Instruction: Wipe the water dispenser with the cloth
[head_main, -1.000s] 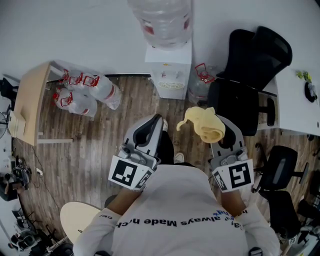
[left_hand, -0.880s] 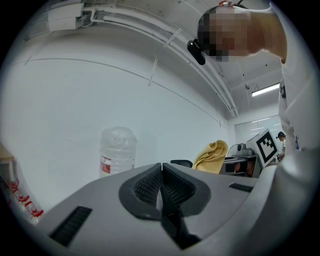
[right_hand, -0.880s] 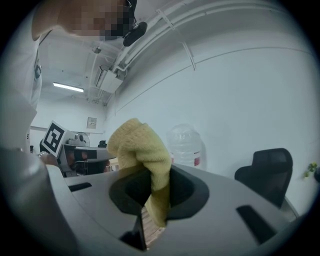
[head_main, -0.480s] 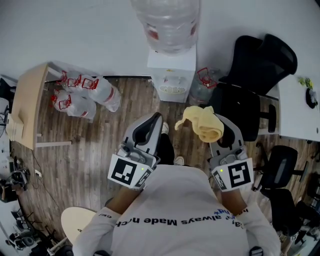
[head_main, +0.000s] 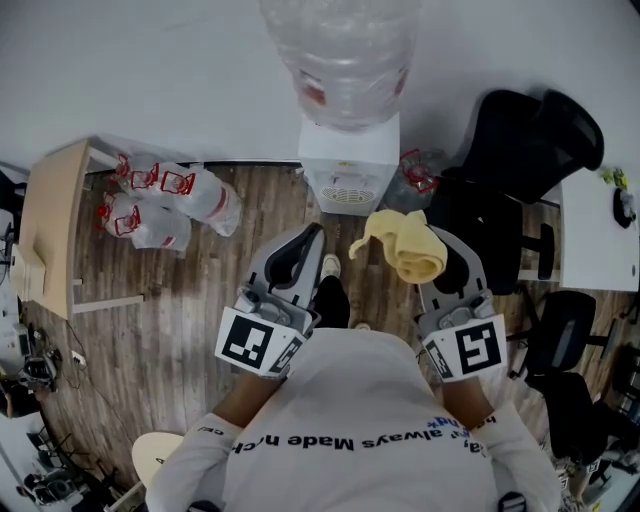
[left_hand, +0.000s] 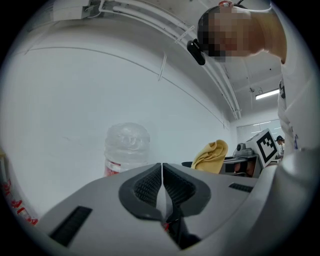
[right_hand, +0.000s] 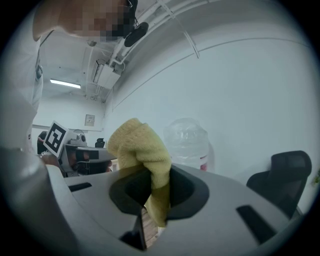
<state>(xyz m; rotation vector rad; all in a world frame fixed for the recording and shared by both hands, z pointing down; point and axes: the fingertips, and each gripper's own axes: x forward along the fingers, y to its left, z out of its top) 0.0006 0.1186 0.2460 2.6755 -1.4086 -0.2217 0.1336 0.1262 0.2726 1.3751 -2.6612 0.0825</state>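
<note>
My right gripper (right_hand: 156, 186) is clamped on the yellow cloth (head_main: 408, 248); my left gripper (left_hand: 162, 176) is closed on nothing. The water dispenser (head_main: 350, 165) stands ahead, well apart from the cloth, so I judge no wiping done yet: all of it remains.

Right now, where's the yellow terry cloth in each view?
Head view: yellow terry cloth right of centre.
Left gripper view: cloth right of centre, beyond the shut jaws.
Right gripper view: cloth at centre, clamped between the jaws.
Shared landmark: clear water bottle, in all three.
</note>
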